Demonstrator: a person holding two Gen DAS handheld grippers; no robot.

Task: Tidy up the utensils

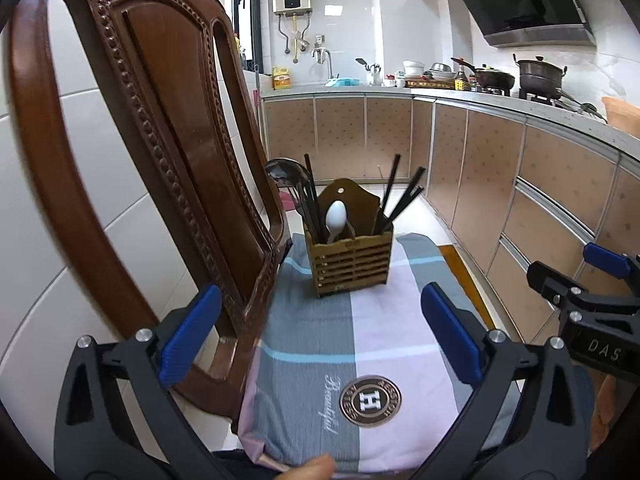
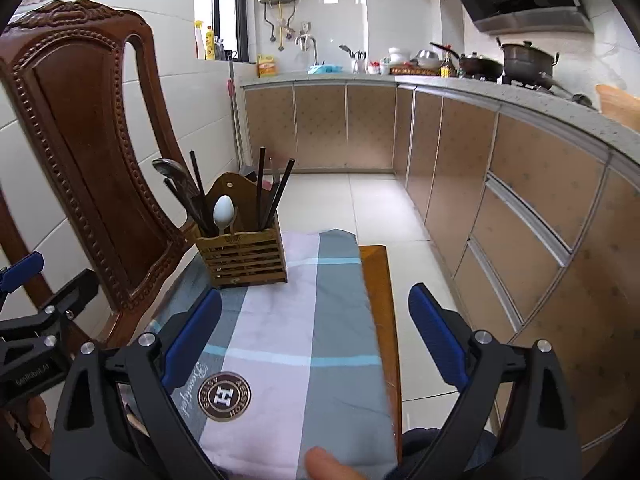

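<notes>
A slatted wooden utensil holder point(image 1: 352, 266) point(image 2: 243, 258) stands at the far end of a striped cloth point(image 1: 360, 344) point(image 2: 288, 344) on a wooden chair seat. It holds dark chopsticks point(image 1: 394, 200) point(image 2: 276, 196), a white spoon point(image 1: 335, 216) point(image 2: 223, 210) and a metal ladle point(image 1: 286, 176) point(image 2: 172, 174). My left gripper point(image 1: 320, 312) is open and empty above the cloth, short of the holder. My right gripper point(image 2: 314, 312) is open and empty too, over the cloth's right edge. The right gripper also shows in the left wrist view point(image 1: 580, 280).
The carved wooden chair back point(image 1: 160, 140) point(image 2: 80, 152) rises close on the left, beside the holder. Kitchen cabinets point(image 1: 520, 200) point(image 2: 520, 208) run along the right and back under a counter with pots point(image 1: 538, 74). Tiled floor point(image 2: 360, 208) lies beyond the seat.
</notes>
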